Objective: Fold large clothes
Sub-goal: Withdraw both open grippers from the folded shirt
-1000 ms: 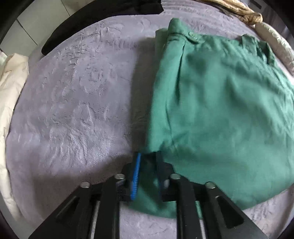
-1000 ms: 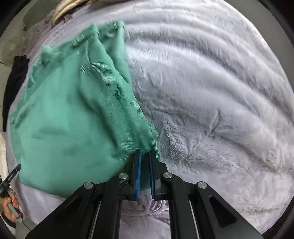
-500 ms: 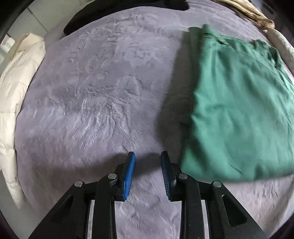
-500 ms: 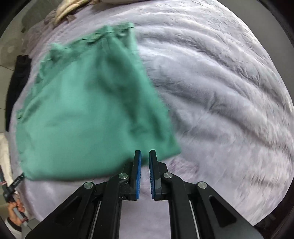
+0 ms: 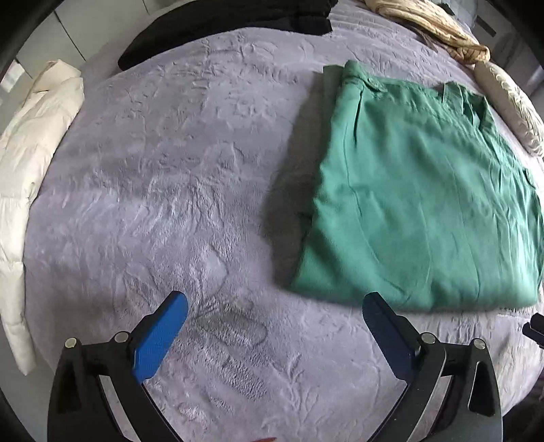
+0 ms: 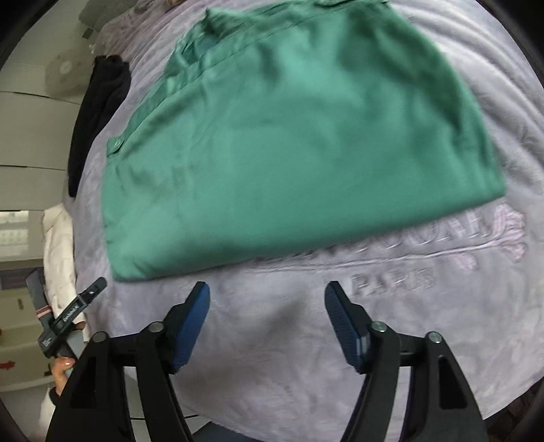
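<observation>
Between the spread blue pads of the left gripper (image 5: pixel 274 326), only bare lilac blanket (image 5: pixel 170 176) was seen; the jaws were held wide apart and nothing was gripped. Just beyond its right pad (image 5: pixel 384 326), the near folded edge of the green garment (image 5: pixel 421 204) was found, close to the finger but apart from it. The garment was laid flat on the blanket at the right of this view, folded into a rough rectangle whose long axis ran from near to far, with the waistband, its button and its belt loops pointed toward the far side. Past that far end, a beige knitted piece (image 5: pixel 438 23) was seen, and a black garment (image 5: pixel 224 23) was draped along the far edge. A cream padded jacket (image 5: pixel 30 163) was lying at the far left of the bed.

At the right gripper (image 6: pixel 267 306), the jaws were likewise opened wide and nothing was held. The green garment (image 6: pixel 299 136) was seen just ahead of the fingertips, not touched, its near edge blurred. The waistband was turned toward the far left here, and the button was shown at the left edge. Raised lettering was pressed into the blanket (image 6: pixel 442 340) near the right pad (image 6: pixel 343 319). Farther left, the black garment (image 6: pixel 95 112) was seen.
</observation>
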{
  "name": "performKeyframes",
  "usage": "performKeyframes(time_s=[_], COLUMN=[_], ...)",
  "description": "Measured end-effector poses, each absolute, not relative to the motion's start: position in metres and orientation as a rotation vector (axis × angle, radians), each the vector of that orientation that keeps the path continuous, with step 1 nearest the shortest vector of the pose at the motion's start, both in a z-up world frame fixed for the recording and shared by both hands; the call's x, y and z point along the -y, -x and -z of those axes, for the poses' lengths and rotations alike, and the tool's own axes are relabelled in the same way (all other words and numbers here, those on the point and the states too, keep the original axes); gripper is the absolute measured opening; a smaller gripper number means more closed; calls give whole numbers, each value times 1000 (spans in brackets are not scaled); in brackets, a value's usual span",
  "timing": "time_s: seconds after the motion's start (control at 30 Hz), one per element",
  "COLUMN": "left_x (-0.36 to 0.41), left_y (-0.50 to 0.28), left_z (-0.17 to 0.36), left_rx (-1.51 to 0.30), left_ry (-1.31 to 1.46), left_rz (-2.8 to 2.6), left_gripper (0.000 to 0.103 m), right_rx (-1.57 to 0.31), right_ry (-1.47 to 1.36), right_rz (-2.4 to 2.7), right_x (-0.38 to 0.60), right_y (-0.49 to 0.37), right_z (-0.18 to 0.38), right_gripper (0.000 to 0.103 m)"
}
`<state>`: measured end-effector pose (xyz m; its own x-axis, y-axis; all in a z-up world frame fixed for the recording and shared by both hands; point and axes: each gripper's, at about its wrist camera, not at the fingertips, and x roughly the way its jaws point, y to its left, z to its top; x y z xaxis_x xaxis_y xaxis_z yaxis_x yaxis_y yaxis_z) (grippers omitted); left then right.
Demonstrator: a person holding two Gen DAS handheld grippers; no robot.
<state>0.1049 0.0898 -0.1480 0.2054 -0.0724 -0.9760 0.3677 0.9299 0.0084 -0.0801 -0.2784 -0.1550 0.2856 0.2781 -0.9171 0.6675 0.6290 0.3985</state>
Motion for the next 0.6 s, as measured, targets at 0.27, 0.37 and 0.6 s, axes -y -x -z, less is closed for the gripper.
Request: performKeyframes(time_s=[0.27,0.37,0.6], left_x=[-84,-81,-79], left_y=[-95,-92,-90], left_z=[167,170,170], left_rx=[-1397,-1397,-1406], left_ry=[-284,-309,-281], left_rz=[289,298,298], left_gripper=[103,103,103], right_rx=[-1324,-1323,-1380], right_ry=[-943,-919,-935], right_rz=[265,251,187], right_x=[254,246,233], right_y=[52,46,38], right_z=[169,169,182], right_gripper=[86,103,103])
